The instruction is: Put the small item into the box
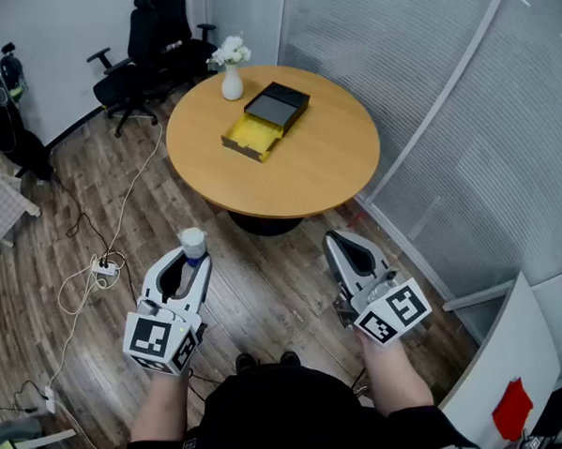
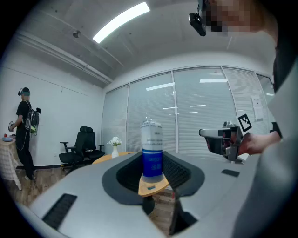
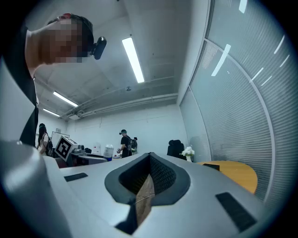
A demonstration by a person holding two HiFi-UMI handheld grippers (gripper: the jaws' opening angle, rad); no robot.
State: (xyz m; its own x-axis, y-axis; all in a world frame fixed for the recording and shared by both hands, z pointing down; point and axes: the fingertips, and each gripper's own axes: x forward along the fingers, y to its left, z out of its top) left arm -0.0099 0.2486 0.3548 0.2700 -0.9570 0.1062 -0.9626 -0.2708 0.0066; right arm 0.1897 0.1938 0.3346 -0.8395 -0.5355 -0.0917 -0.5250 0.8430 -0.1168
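A small white bottle with a blue label [image 1: 193, 242] stands upright between the jaws of my left gripper [image 1: 190, 263], which is shut on it over the wooden floor. In the left gripper view the bottle [image 2: 152, 148] fills the gap between the jaws. My right gripper [image 1: 340, 238] is level with it on the right, shut, with nothing in it; its tips meet [image 3: 149, 155]. Farther ahead, a black box [image 1: 278, 103] with its yellow drawer [image 1: 251, 136] pulled open lies on the round wooden table [image 1: 325, 160].
A white vase of flowers [image 1: 231, 79] stands on the table behind the box. Black office chairs [image 1: 158, 37] are at the back. Cables and a power strip [image 1: 103, 268] lie on the floor at left. A glass wall with blinds [image 1: 463, 115] runs along the right. A person [image 1: 2, 102] stands far left.
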